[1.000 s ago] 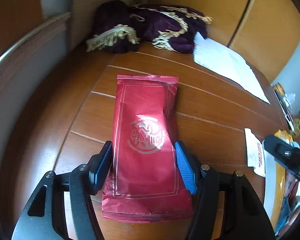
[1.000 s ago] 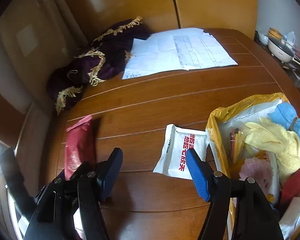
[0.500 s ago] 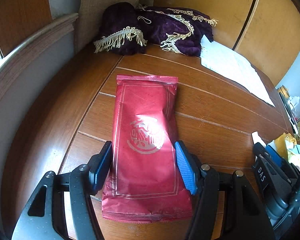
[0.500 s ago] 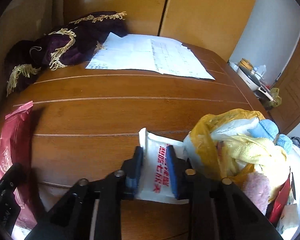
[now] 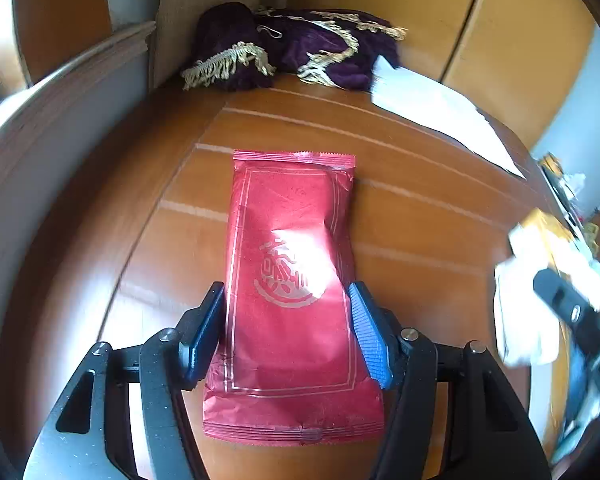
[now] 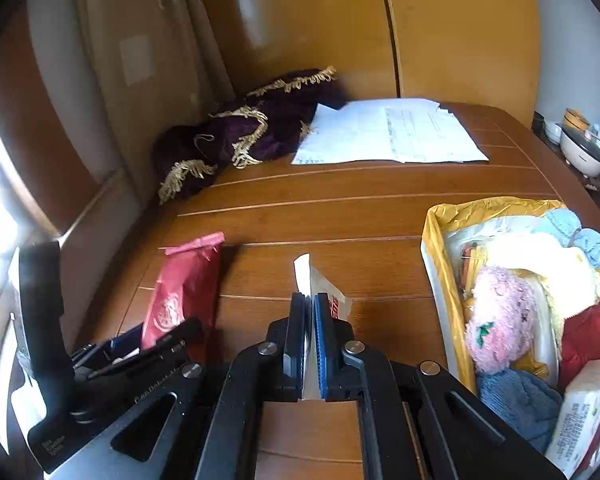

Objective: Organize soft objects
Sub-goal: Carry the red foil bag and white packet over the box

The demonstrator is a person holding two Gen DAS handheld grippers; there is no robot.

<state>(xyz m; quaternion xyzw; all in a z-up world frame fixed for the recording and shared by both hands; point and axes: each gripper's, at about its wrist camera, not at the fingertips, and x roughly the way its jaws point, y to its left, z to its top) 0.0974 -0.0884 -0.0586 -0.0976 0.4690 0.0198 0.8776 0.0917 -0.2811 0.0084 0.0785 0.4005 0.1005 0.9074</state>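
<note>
right gripper [image 6: 308,312] clamped on a white packet [image 6: 320,284], held edge-up above the table [image 6: 380,216]. left gripper [image 5: 286,332] spread, its fingers flanking a red pouch [image 5: 292,280] lying flat; contact cannot be told. right of the right gripper, a yellow bag [image 6: 440,248] of soft items; ahead, purple cloth [image 6: 252,132] and papers [image 6: 388,132].

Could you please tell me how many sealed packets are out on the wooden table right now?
2: a red packet between the left gripper fingers, a white packet in the right gripper. The bag may hide more.
</note>
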